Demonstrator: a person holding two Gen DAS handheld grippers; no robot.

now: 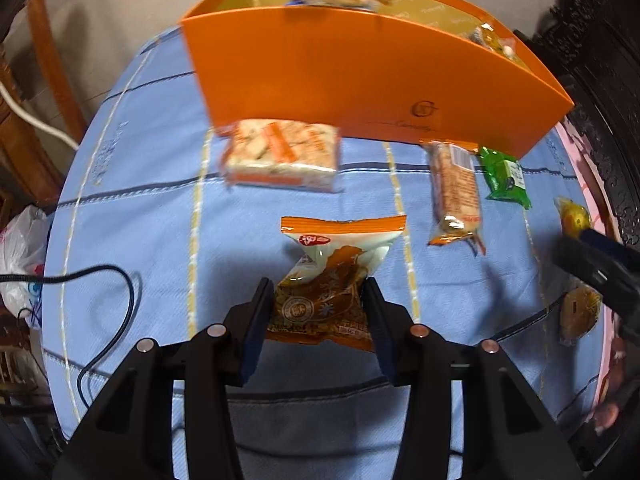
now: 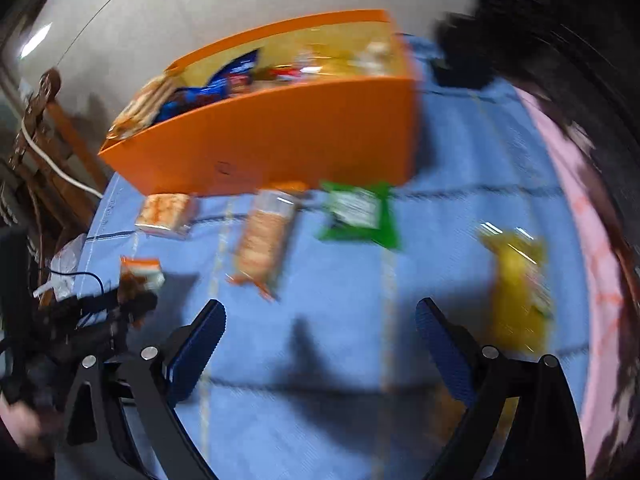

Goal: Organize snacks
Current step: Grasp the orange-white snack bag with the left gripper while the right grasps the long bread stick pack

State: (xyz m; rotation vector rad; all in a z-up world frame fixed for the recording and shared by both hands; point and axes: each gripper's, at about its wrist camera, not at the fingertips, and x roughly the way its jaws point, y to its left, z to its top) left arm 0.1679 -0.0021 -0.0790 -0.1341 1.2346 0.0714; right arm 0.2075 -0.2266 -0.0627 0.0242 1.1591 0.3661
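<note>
My left gripper (image 1: 318,284) is shut on an orange and brown snack packet (image 1: 340,240), lifted a little above the blue tablecloth (image 1: 140,208). Behind it stands the orange box (image 1: 360,80) with several snacks inside. In front of the box lie a cracker pack (image 1: 280,156), a long orange biscuit pack (image 1: 456,192) and a green packet (image 1: 504,176). In the right wrist view my right gripper (image 2: 320,306) is open over bare cloth, nothing between its fingers. A yellow packet (image 2: 516,280) lies just right of it. The held packet (image 2: 140,272) shows at far left.
A black cable (image 1: 120,280) loops over the cloth at the left. A white plastic bag (image 1: 20,248) and wooden furniture (image 1: 52,60) lie beyond the table's left edge. A pink cloth (image 2: 580,240) borders the right side. A second yellow-brown packet (image 1: 580,312) lies near that edge.
</note>
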